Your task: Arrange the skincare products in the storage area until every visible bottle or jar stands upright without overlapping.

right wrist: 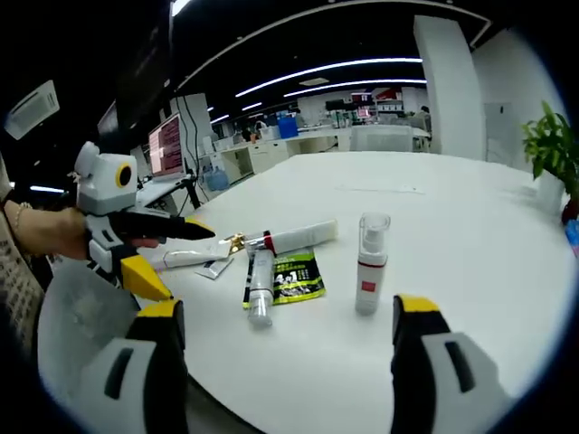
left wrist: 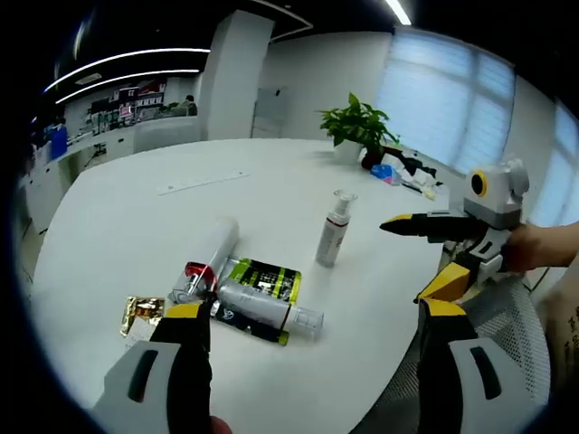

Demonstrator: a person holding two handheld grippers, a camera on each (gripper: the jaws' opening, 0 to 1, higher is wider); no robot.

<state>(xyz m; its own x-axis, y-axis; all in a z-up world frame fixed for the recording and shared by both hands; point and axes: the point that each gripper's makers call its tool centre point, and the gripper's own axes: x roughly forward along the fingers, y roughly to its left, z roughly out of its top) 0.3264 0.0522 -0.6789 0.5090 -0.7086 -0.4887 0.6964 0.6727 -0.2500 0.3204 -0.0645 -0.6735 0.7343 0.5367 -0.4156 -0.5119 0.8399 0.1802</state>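
Left gripper point(left wrist: 308, 330) gaped empty, nearest fallen clear bottle point(left wrist: 267, 306) just ahead near tabletop point(left wrist: 127, 226) edge, long axis crosswise to jaws. Right gripper point(right wrist: 285, 330) gaped empty, facing upright pump bottle point(right wrist: 371, 264).

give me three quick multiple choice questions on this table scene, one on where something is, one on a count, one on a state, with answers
1. Where does the green packet lie?
A. beside the potted plant
B. partly under a lying bottle
C. on the chair

2. How many bottles stand upright on the table?
A. one
B. two
C. three

3. How do the jaws of the right gripper stand?
A. shut on a bottle
B. shut on nothing
C. open, holding nothing

Answers: 1 B, the clear-capped bottle lies across the packet's edge. 2 A, just the pump bottle stands; the other bottle and the white tube lie flat. 3 C, a wide gap separates its jaws, nothing between them.
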